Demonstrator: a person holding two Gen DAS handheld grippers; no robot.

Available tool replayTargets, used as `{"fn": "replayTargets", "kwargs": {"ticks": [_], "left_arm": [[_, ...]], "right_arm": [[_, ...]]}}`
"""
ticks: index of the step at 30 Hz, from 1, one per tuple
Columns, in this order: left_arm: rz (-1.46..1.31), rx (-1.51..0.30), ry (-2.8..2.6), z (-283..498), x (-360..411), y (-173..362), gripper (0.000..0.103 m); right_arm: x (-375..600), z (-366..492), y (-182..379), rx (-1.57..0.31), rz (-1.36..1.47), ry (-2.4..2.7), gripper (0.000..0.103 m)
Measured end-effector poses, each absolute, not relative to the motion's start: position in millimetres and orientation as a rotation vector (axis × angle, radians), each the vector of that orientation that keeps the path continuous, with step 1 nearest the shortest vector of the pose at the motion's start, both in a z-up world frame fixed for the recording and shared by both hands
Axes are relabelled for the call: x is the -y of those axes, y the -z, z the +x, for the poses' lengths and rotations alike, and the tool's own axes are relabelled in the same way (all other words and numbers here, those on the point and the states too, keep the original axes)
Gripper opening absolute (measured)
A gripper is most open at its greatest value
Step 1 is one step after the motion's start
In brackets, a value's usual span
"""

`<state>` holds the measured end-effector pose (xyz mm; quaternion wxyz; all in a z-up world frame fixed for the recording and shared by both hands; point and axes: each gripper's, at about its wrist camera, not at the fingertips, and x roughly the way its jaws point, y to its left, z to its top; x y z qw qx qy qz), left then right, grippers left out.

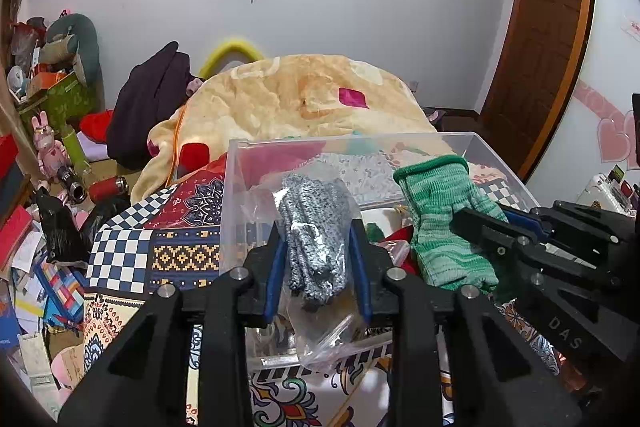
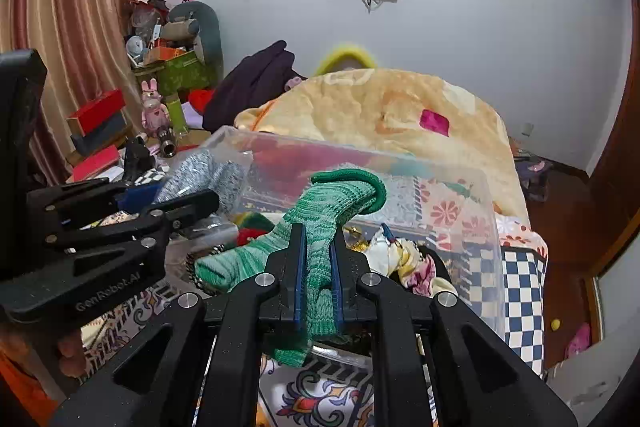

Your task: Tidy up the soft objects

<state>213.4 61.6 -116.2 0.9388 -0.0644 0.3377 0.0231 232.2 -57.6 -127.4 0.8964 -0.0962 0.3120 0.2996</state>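
My left gripper [image 1: 316, 251] is shut on grey knit gloves in a clear plastic bag [image 1: 314, 227], held over the near edge of a clear plastic bin [image 1: 240, 187]. My right gripper [image 2: 318, 259] is shut on a green knit glove [image 2: 320, 223], also held over the bin [image 2: 490, 227]. In the left wrist view the green glove [image 1: 444, 223] and the right gripper [image 1: 504, 227] are at the right. In the right wrist view the grey gloves [image 2: 204, 175] and the left gripper [image 2: 160, 203] are at the left. Fabric items [image 2: 404, 263] lie inside the bin.
The bin stands on a bed with a patterned checkered cover [image 1: 120, 255] and an orange blanket [image 1: 300, 95] behind. A cluttered floor and shelf with boxes and toys [image 1: 52, 155] lie to the left. A wooden door [image 1: 548, 27] is at the right.
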Motion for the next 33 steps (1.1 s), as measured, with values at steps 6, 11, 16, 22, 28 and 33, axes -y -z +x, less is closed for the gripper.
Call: {"fn": "replayTargets", "kwargs": {"ticks": [6,11,16,22,28,33], "left_arm": [[-0.158,-0.693,-0.044,204.2,-63.9,113.0,0.048],[-0.168,-0.647,-0.032,185.6,-66.1,97.0,0.055],[-0.156,-0.567,-0.009,159.3,-61.2,67.7,0.055],[-0.116,-0.453,0.020,121.8,-45.9,29.8,0.055],[-0.060,-0.351,0.022,82.4,-25.7,0.2,0.062],[-0.056,-0.297,0.025,57.3,-19.1,-12.1,0.076]], "right_arm": [[66.5,228.0,117.7,-0.643,-0.190,-0.607,0.032],[79.4,213.9,100.5,-0.573,-0.175,-0.596,0.051],[97.0,196.0,76.2,-0.504,-0.135,-0.600,0.051],[116.8,168.3,46.4,-0.405,-0.117,-0.604,0.051],[134.4,141.4,25.7,-0.329,-0.082,-0.610,0.051],[145.1,122.0,19.9,-0.285,-0.048,-0.617,0.064]]}}
